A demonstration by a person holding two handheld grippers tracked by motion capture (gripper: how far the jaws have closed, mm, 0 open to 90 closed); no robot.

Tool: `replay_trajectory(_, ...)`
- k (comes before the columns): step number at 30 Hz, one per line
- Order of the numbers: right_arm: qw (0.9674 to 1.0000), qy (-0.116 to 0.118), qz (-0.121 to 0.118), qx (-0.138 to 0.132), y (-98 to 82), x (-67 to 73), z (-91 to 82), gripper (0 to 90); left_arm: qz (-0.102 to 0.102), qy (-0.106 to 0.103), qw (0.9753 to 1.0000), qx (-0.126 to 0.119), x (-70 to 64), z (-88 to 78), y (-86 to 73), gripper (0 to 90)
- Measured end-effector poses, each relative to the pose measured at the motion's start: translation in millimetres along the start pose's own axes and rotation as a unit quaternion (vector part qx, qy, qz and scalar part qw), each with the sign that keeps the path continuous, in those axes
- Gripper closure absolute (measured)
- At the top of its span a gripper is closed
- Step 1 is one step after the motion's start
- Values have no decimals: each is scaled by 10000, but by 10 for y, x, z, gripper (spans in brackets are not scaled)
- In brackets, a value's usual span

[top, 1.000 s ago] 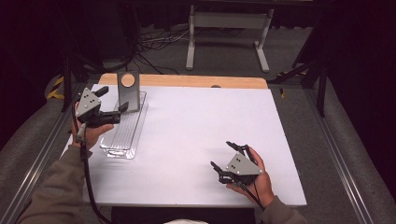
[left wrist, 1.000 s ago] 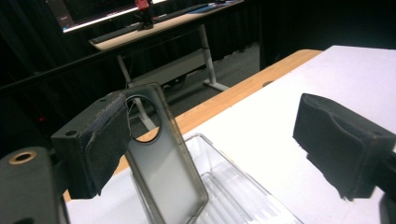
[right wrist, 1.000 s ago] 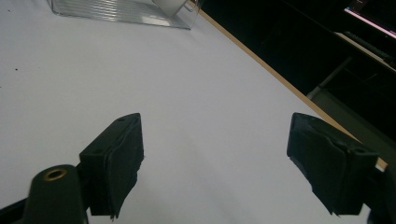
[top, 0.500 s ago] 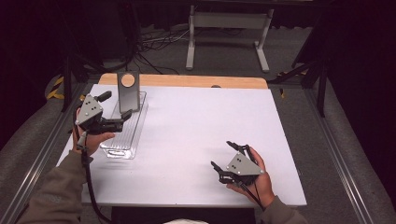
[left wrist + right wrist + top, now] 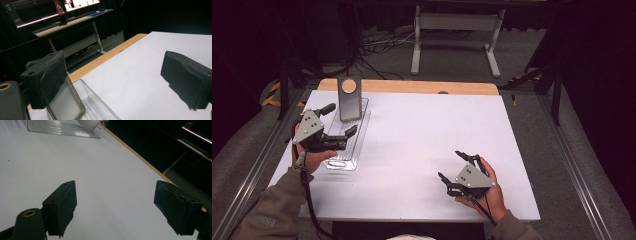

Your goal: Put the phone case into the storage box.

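A clear plastic tray [image 5: 343, 159] lies lengthwise at the table's left, and a grey slab [image 5: 349, 98] with a tan round mark stands upright in its far end. My left gripper [image 5: 343, 119] hovers open over the tray's middle, just in front of the slab, with nothing between its jaws. The left gripper view has the slab [image 5: 66, 103] beside the left pad [image 5: 53, 76] and the tray [image 5: 100, 108] below. My right gripper [image 5: 451, 165] rests open and holds nothing near the front right of the table. In the right gripper view the tray [image 5: 60, 127] lies far off.
The white table top [image 5: 427, 130] has a wooden strip [image 5: 412, 87] along its far edge. Metal rails [image 5: 572, 160] run along both sides on the floor. A grey stand [image 5: 454, 30] and cables lie beyond the table.
My left gripper has drawn back toward the near edge along the tray, away from the slab. The right gripper has not moved.
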State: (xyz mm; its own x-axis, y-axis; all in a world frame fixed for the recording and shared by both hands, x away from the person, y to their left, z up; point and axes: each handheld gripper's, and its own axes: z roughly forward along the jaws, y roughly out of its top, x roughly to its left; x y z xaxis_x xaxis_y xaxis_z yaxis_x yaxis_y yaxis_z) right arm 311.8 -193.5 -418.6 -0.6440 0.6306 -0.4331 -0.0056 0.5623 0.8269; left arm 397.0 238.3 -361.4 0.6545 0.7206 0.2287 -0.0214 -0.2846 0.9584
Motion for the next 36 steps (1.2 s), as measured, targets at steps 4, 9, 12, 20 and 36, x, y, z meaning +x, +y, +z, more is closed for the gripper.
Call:
replay_trajectory(4, 10000, -12, -7, -12, 5, -1, -4, 192, 34, -48, 10000, -11, -68, -23, 0, 72)
replay_trajectory(9, 10000, -27, 18, -27, 8, -7, -13, 191, 80, -130, 9999, -56, -166, -48, -3, 72)
replay_trajectory(12, 10000, -48, 31, -56, 12, -11, -19, 191, 110, -176, 9998, -79, -227, -69, -6, 72)
replay_trajectory(20, 9999, -53, 59, -102, 21, -11, -31, 189, 153, -235, 9995, -114, -356, -104, -41, 67)
replay_trajectory(36, 9998, -25, 120, -157, 37, -16, -47, 184, 291, -423, 9987, -46, -556, -116, -136, 40)
